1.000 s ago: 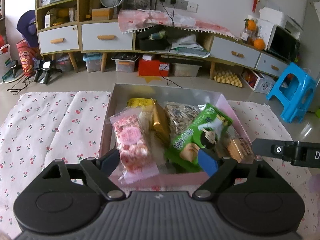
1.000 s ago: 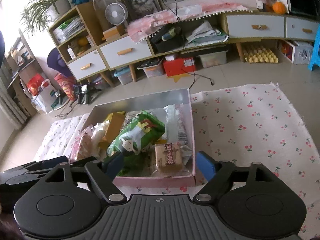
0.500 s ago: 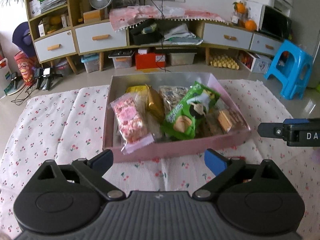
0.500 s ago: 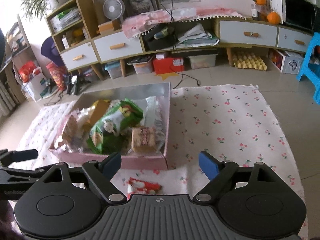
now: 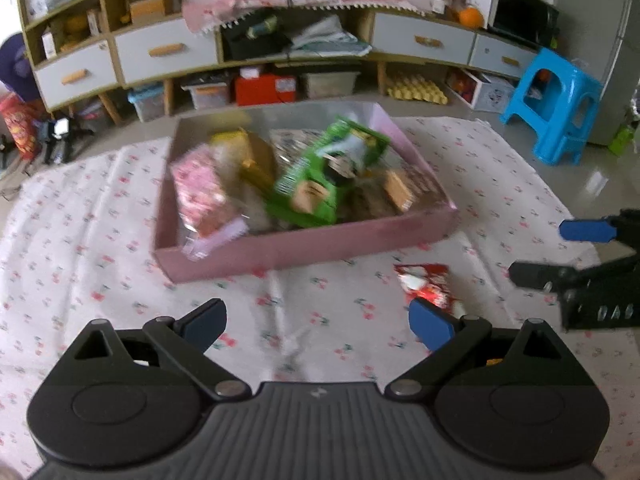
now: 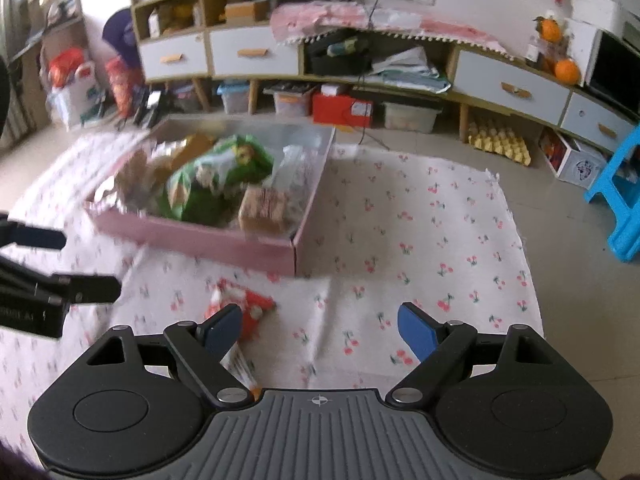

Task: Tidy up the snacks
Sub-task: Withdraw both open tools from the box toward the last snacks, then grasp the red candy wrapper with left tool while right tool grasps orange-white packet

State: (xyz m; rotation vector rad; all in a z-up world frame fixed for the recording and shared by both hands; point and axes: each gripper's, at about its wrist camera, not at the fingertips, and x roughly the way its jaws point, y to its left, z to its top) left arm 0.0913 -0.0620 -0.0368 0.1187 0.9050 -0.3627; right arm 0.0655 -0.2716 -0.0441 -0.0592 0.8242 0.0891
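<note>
Seen first through the left wrist camera: left gripper (image 5: 318,322) with jaws spread wide, nothing between the blue pads (image 5: 430,322), only cherry-print cloth (image 5: 80,220) beneath. Straight beyond it, a shallow pink box (image 5: 304,246) resting on that cloth, packed with snacks: a pink-patterned packet (image 5: 202,198) at the box's left end, overhanging its near wall; a gold packet (image 5: 258,162) just right of that; a green bag (image 5: 324,178) lying across the middle; a tan biscuit pack (image 5: 396,190) towards the right end. Outside the box, just in front of its near wall and off towards the right corner, a red snack packet (image 5: 426,282) flat on the cloth, partly covered by the gripper's right pad. Further right of the box, the right gripper (image 5: 560,250) reaching in from the frame edge, fingers apart and empty. Behind the box, a low cabinet (image 5: 168,50) and a blue stool (image 5: 554,106). Blurred throughout. Next, through the right wrist camera: right gripper (image 6: 320,330) likewise wide apart, holding nothing, bare cloth (image 6: 440,220) between its pads. Pink box (image 6: 200,236) beyond and to the left, green bag (image 6: 212,180) and tan biscuit pack (image 6: 266,210) visible inside, the pack close to the near right corner. Red snack packet (image 6: 244,304) on the cloth in front of the box's near wall, partly behind the gripper's left pad, outside the jaws. Another pale wrapper (image 6: 240,366) lower down behind the same finger, too blurred to identify. Left gripper (image 6: 60,258) entering at the left of the box, fingers parted, empty.
</note>
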